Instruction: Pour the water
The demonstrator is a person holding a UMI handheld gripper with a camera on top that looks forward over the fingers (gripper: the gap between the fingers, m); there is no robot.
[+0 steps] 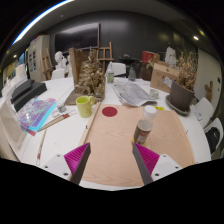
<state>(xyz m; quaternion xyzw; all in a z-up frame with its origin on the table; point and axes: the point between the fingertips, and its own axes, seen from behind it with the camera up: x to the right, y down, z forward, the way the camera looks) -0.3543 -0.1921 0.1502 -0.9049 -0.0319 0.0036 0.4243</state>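
A yellow-green mug (86,104) stands on the table beyond my left finger, at the left edge of the brown board (115,140). A small bottle with a white cap (144,127) stands upright on the board just ahead of my right finger. A dark red round coaster (110,111) lies on the board between mug and bottle, farther off. My gripper (112,164) is open, its magenta pads (76,157) wide apart over bare board, with nothing between them.
A clear plastic bag (38,116) with coloured contents lies at the left. Papers (131,92) and a dark box (181,97) sit farther back and right. A small tree-like ornament (91,72) stands behind the mug. Chairs and shelves line the room's back.
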